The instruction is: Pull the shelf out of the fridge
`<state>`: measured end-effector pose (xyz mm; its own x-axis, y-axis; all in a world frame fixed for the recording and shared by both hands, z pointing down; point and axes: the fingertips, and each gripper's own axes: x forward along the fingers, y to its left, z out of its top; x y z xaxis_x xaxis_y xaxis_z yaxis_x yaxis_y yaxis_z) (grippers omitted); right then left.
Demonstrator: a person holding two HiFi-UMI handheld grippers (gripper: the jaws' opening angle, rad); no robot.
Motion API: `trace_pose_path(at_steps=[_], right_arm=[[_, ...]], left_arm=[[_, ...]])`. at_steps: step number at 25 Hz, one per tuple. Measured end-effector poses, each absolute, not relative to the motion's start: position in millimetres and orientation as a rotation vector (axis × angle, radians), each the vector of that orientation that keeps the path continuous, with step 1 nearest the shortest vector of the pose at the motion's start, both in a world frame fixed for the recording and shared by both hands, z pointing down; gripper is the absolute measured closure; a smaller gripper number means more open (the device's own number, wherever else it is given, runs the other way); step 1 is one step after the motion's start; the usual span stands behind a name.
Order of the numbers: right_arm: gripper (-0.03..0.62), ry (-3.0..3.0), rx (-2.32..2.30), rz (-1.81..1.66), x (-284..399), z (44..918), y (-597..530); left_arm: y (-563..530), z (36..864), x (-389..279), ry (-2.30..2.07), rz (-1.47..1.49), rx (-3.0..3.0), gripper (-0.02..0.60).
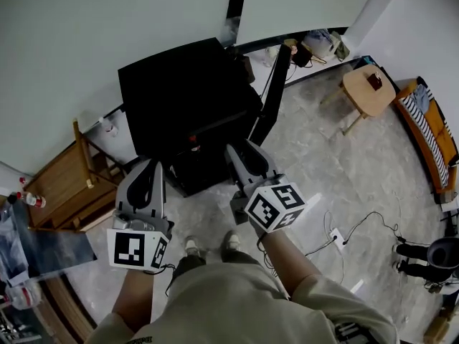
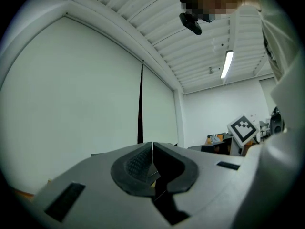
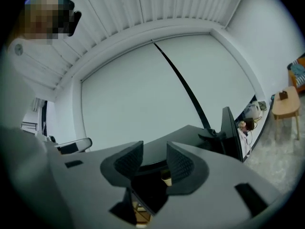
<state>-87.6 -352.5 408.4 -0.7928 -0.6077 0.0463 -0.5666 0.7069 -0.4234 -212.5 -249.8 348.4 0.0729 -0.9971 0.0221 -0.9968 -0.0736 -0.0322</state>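
Head camera looks steeply down over the black fridge [image 1: 190, 95]; both gripper cameras face level, sharing the far white wall [image 1: 107, 34].

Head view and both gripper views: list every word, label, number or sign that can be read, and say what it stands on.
No text can be read in any view.
Left marker cube and right marker cube: black-and-white square patterns only, no letters or digits.
Dark print on the shirt, at the head view's bottom edge: cut off and too small to read.
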Motion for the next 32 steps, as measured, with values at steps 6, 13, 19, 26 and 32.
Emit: trace_pose_path(at_steps=[6, 13, 19, 26, 32], right_arm=[[0.425, 2.844, -0.927, -0.817, -112.0, 469.3, -384.8], [0.395, 2.78, -0.935, -1.136, -133.1, 549.6, -415.0], [0.39, 2.719, -0.904, -1.323, -153.2, 601.8, -429.9], [0.387, 2.599, -0.907, -1.47, -169.4, 655.5, -448.3], [0.387, 2.434, -0.843, -1.602, -182.2, 676.8, -454.8]], left_arm=[[-270.4, 370.6, -216.5, 2.208, -0.102, -2.251, 0.572], [-283.8, 395.8, -221.1, 2.27, -0.146, -2.25, 0.572], [-293.6, 423.2, -225.6, 2.326, -0.185, -2.254, 0.572], [-299.7, 437.3, -221.1, 2.33, -0.234, -2.269, 0.572], [-292.1, 448.5, -221.1, 2.363, -0.272, -2.269, 0.572]])
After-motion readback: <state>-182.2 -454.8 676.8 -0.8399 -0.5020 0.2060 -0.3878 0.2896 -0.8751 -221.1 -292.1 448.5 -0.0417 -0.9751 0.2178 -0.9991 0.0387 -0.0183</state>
